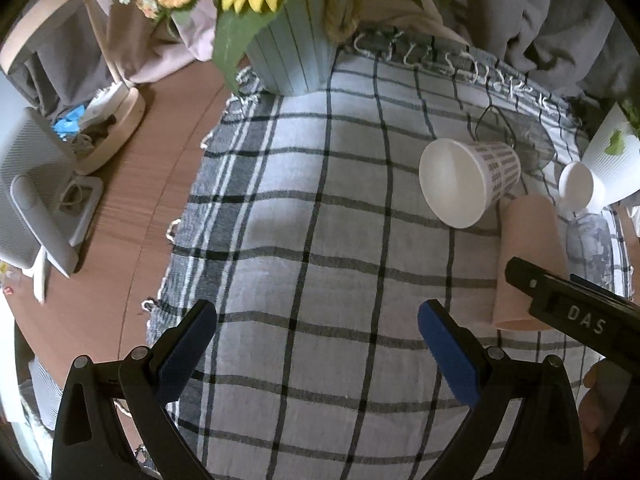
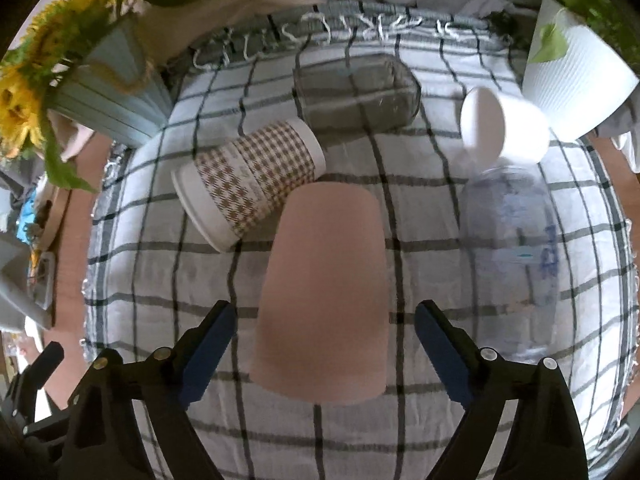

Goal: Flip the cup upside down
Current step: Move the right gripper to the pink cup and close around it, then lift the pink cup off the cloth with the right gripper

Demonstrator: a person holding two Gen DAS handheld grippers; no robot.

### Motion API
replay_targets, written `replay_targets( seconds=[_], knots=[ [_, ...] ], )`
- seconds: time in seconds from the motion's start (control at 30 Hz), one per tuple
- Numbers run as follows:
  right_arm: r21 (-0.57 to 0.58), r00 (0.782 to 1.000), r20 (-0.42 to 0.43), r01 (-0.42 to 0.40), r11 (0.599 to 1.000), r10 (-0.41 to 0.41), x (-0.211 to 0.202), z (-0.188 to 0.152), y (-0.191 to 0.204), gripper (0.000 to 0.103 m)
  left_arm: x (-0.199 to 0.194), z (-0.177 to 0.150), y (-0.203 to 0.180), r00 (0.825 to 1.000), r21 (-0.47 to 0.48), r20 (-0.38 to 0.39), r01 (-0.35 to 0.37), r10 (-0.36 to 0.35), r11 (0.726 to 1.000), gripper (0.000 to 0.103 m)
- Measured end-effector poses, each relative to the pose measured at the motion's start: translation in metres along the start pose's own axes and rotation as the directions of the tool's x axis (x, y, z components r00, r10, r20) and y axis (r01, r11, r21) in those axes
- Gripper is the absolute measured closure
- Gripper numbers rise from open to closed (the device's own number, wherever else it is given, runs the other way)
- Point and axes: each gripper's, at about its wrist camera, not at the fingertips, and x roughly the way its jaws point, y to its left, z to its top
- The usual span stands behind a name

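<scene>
A pink cup (image 2: 324, 292) stands upside down on the checked cloth (image 2: 160, 280), between the open fingers of my right gripper (image 2: 324, 344), which do not touch it. It also shows in the left wrist view (image 1: 528, 256), partly behind the right gripper's black body (image 1: 576, 308). A checked paper cup (image 2: 252, 184) lies on its side just beyond it, mouth toward the left gripper (image 1: 464, 180). My left gripper (image 1: 316, 344) is open and empty over bare cloth (image 1: 320, 220).
A small white cup (image 2: 500, 128), a dark glass (image 2: 356, 92) and a clear cup (image 2: 512, 248) lie on the cloth. A blue vase with sunflowers (image 1: 296, 52) stands at the back left, a white pot (image 2: 576, 72) at the back right. A desk fan (image 1: 36, 188) stands on the wooden table.
</scene>
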Motion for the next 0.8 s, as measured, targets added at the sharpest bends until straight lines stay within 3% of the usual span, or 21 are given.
replay_targets(
  seconds=[0.27,0.5,0.8],
  knots=[
    [0.005,0.999,-0.045,0.015,1.000,-0.014,0.022,0.007,-0.001,0.017,0.014,0.003,-0.006,1.000,0.003,-0.027,-0.004,0.004,1.000,0.000],
    [0.028,0.996,-0.083,-0.016,0.999,0.018,0.036,0.014,-0.002,0.031,0.019,0.008,-0.005,1.000,-0.004,-0.028,-0.010,0.010,1.000,0.000],
    [0.038,0.998,-0.051,-0.019,0.999,0.021,0.029,0.010,0.001,0.031,0.012,0.002,0.001,1.000,-0.002,-0.020,-0.005,0.005,1.000,0.000]
  ],
)
